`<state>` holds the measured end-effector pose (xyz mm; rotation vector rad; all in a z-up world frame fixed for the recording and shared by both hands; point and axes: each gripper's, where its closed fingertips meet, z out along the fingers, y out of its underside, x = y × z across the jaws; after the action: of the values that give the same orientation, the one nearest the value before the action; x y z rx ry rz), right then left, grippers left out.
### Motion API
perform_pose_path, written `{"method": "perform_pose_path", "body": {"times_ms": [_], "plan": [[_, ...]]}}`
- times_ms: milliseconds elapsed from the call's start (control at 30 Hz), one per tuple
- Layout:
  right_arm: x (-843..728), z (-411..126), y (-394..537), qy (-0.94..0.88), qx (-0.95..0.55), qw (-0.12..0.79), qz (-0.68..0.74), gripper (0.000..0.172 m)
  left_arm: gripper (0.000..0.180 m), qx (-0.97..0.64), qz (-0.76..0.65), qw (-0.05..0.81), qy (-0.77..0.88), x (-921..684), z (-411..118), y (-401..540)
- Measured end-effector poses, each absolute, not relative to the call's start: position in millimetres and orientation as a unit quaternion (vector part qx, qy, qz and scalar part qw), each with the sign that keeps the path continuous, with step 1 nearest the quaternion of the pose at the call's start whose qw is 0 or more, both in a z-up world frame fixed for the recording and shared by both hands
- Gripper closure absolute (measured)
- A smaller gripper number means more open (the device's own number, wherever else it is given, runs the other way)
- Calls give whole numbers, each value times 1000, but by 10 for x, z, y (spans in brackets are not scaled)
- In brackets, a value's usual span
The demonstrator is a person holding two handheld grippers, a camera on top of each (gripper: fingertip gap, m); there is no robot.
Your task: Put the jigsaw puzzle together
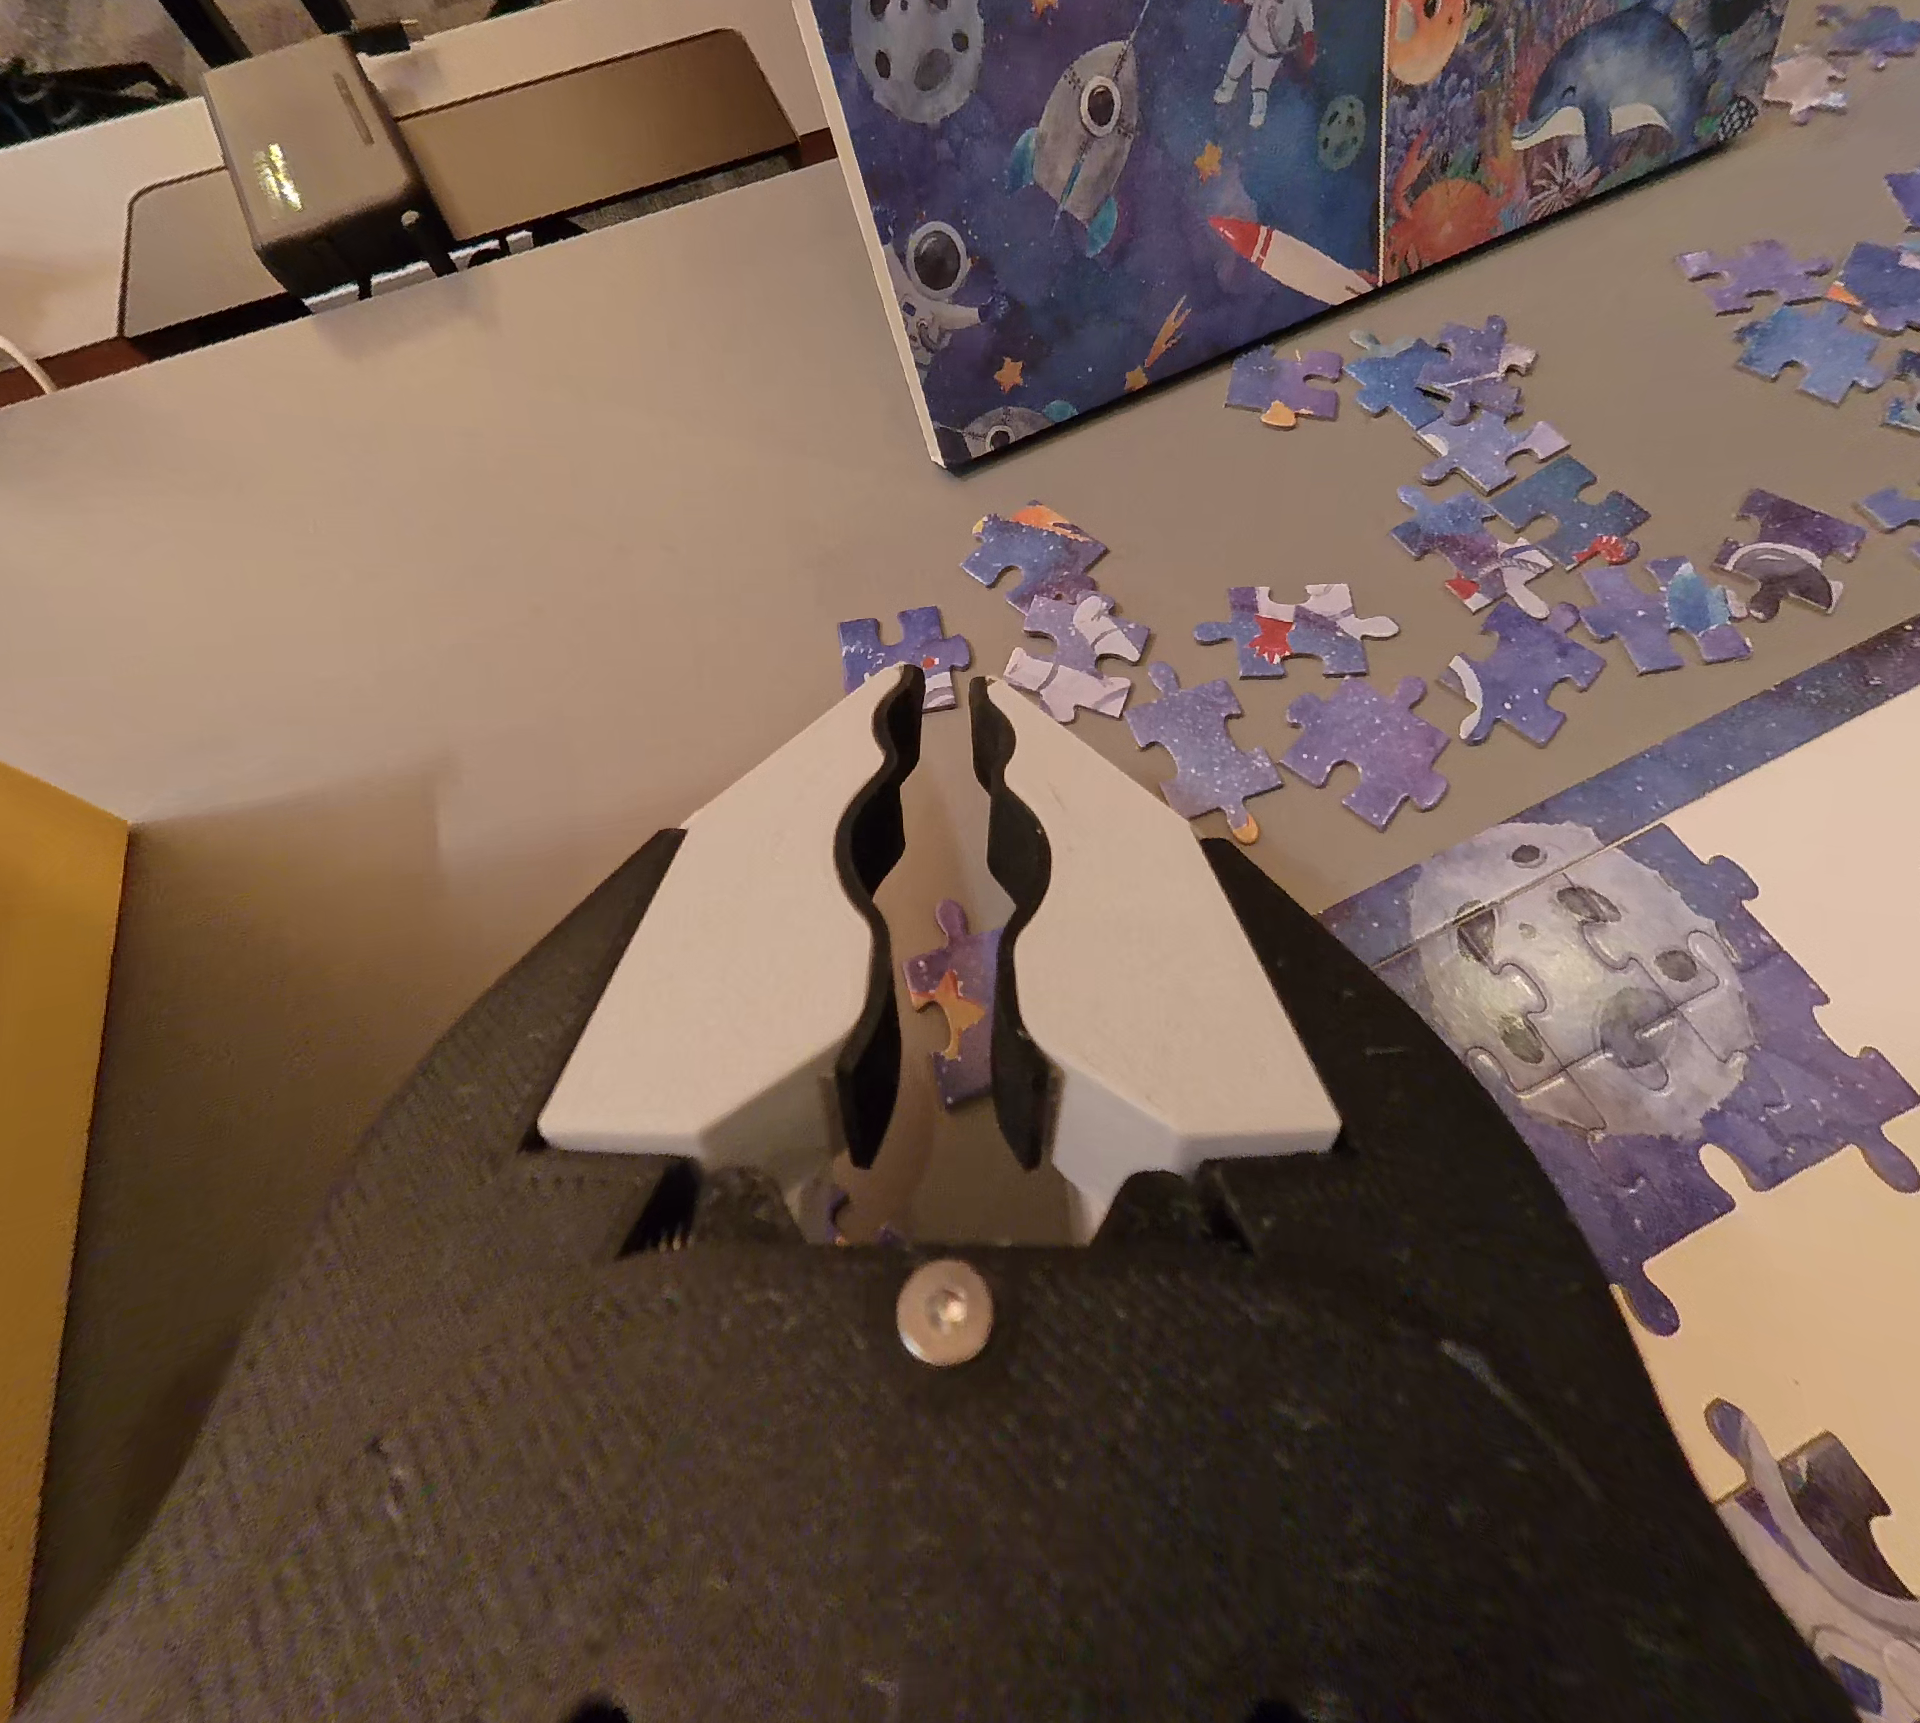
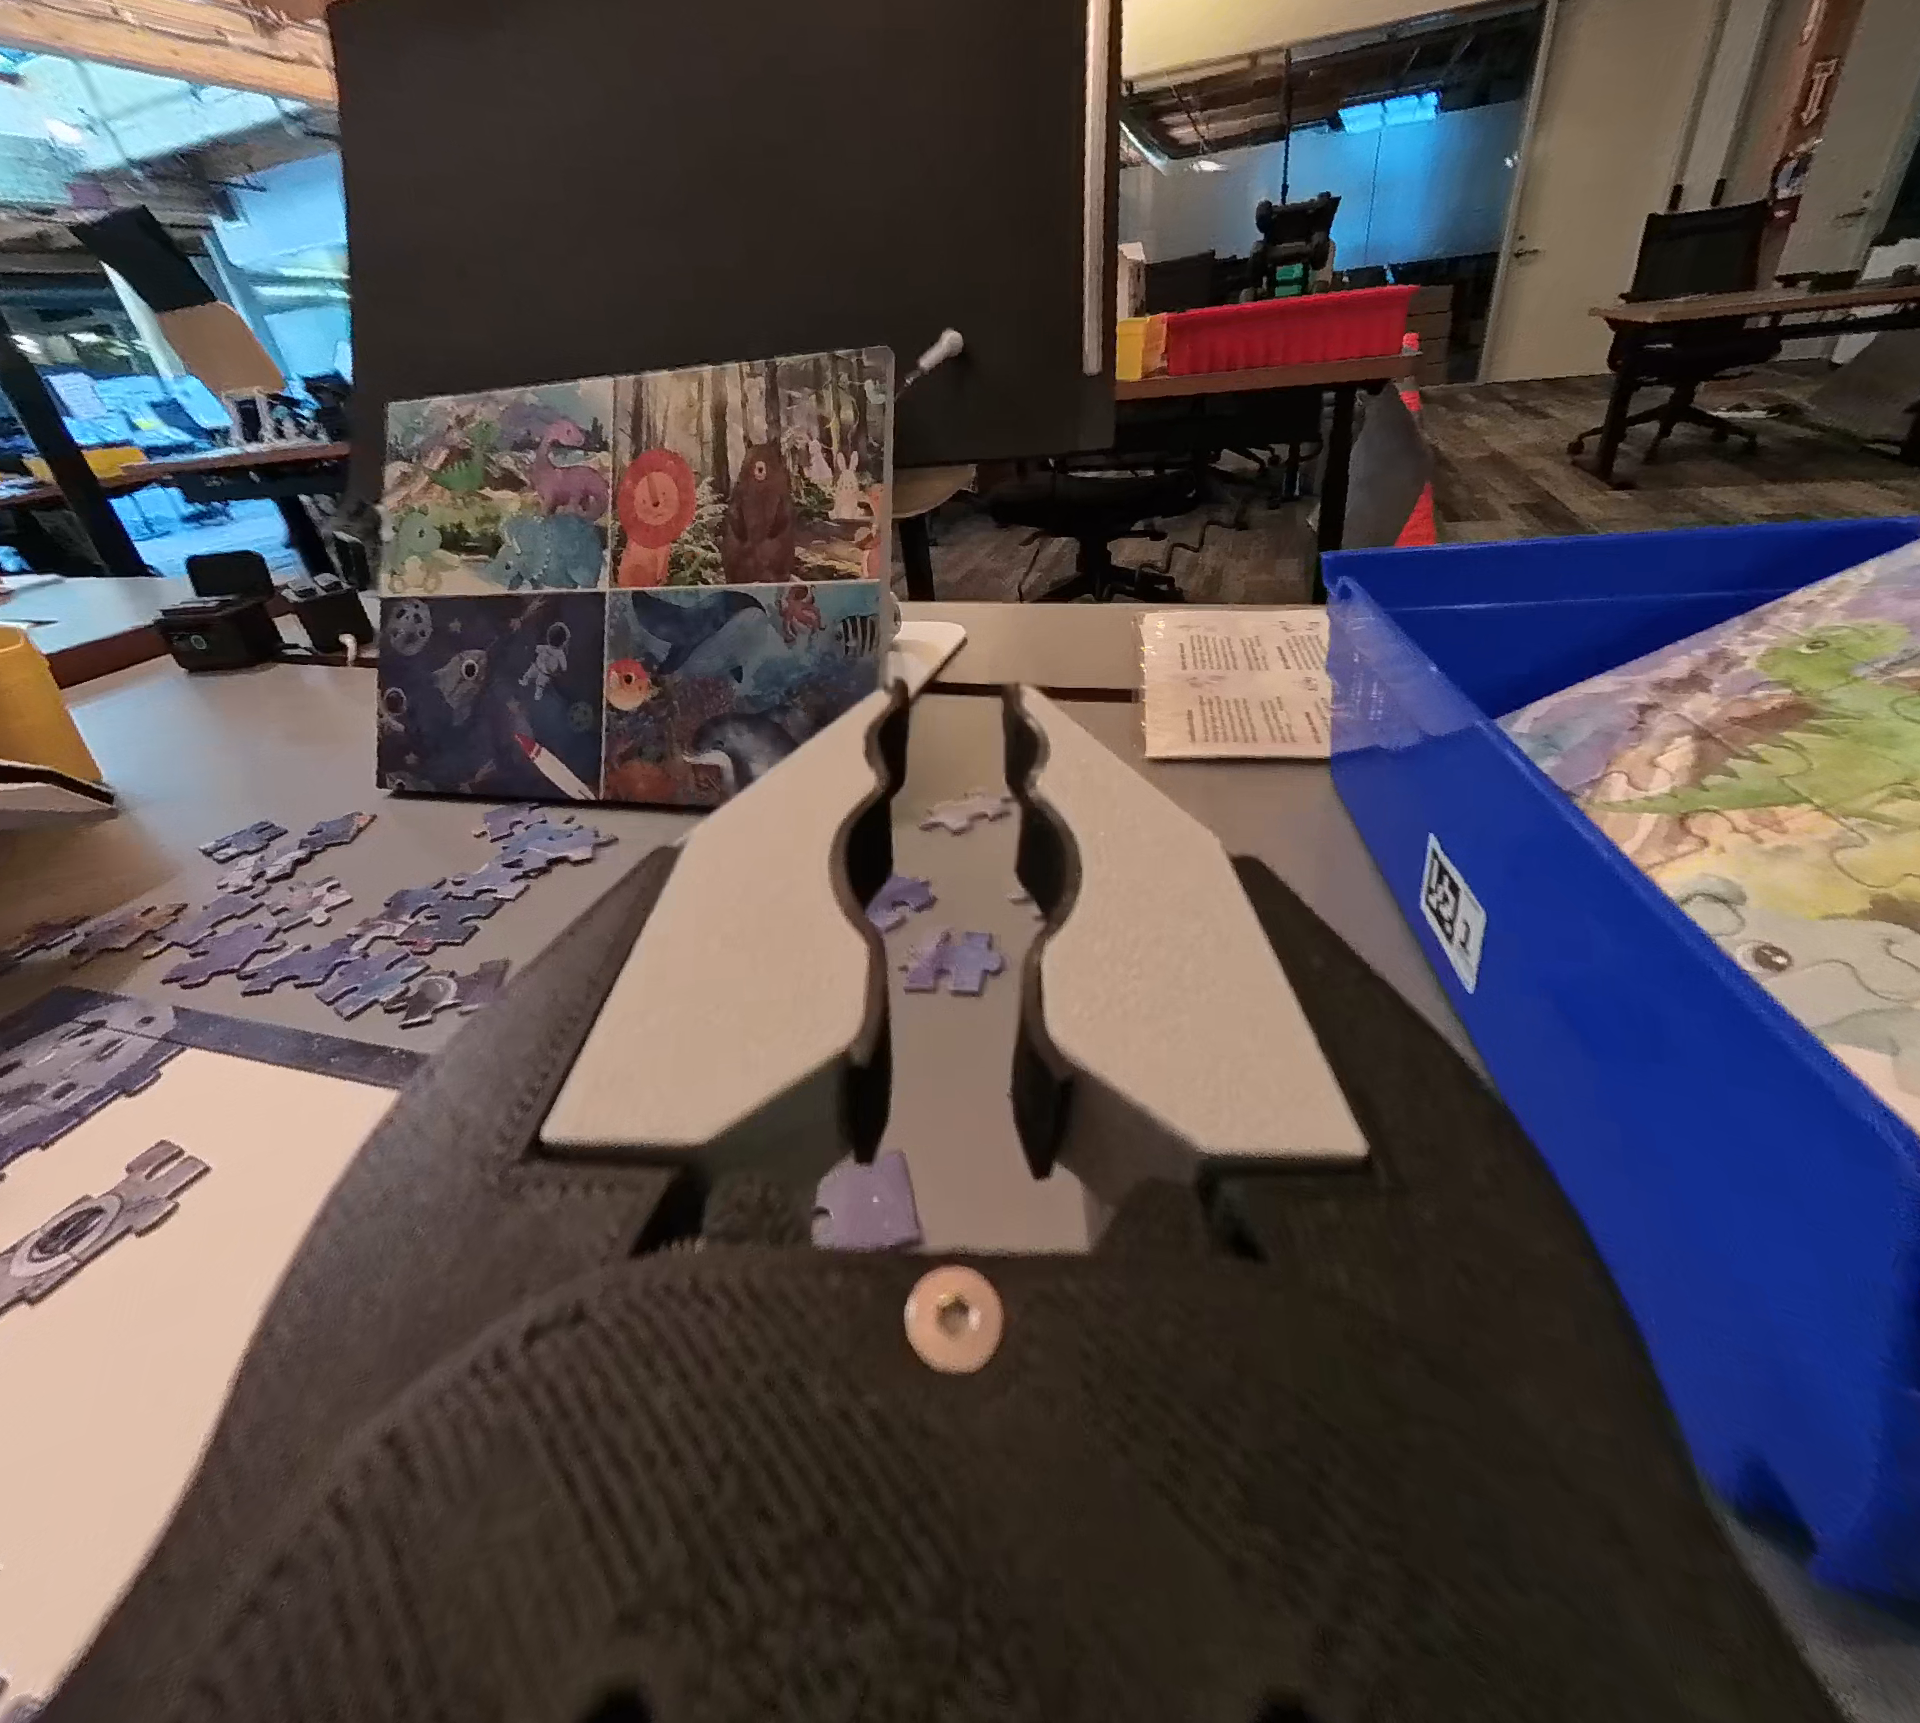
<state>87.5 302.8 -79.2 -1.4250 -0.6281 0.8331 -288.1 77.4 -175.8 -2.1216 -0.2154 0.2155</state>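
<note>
My left gripper (image 1: 947, 686) hovers low over the grey table (image 1: 468, 582), with its jaws a narrow slit apart and nothing between the pads. A purple puzzle piece (image 1: 902, 639) lies just beyond its left fingertip. Another piece (image 1: 951, 998) with orange marks shows through the gap and lies on the table under the fingers. Several loose purple pieces (image 1: 1361, 738) lie to the right. My right gripper (image 2: 956, 697) is open and empty above the table. Loose pieces (image 2: 951, 961) show through its gap. A partly built space puzzle (image 1: 1579, 998) lies on a white board; it also shows in the right wrist view (image 2: 73, 1050).
A picture-covered puzzle box (image 1: 1143, 167) stands upright at the back, also in the right wrist view (image 2: 634, 582). A blue bin (image 2: 1558, 946) with a dinosaur puzzle is on the right, with a printed sheet (image 2: 1236, 686) beside it. A yellow object (image 1: 52, 1050) is on the left, and a dark device (image 1: 312, 167) sits beyond the table edge. The grippers' ends are close to 45 cm from one another. To the purple puzzle piece (image 1: 902, 639): left tips about 6 cm, right tips about 45 cm.
</note>
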Motion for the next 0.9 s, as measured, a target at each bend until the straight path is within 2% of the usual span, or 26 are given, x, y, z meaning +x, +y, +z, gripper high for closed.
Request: {"method": "perform_pose_path", "body": {"times_ms": [300,567,733,900], "plan": [[875,-1101,3030,-270,-689,575,349,138,174,-865,86,486,-91,-2882,-1729,774],[1172,-1736,2340,-327,-786,446,277,126,174,-866,86,484,-90,-2885,-1738,773],[1476,-2008,2062,-403,-802,384,216,125,174,-868,86,482,-85,-2855,-1744,787],[1424,-1956,1975,-430,-793,350,254,126,174,-868,85,483,-81,-2818,-1738,803]]}}
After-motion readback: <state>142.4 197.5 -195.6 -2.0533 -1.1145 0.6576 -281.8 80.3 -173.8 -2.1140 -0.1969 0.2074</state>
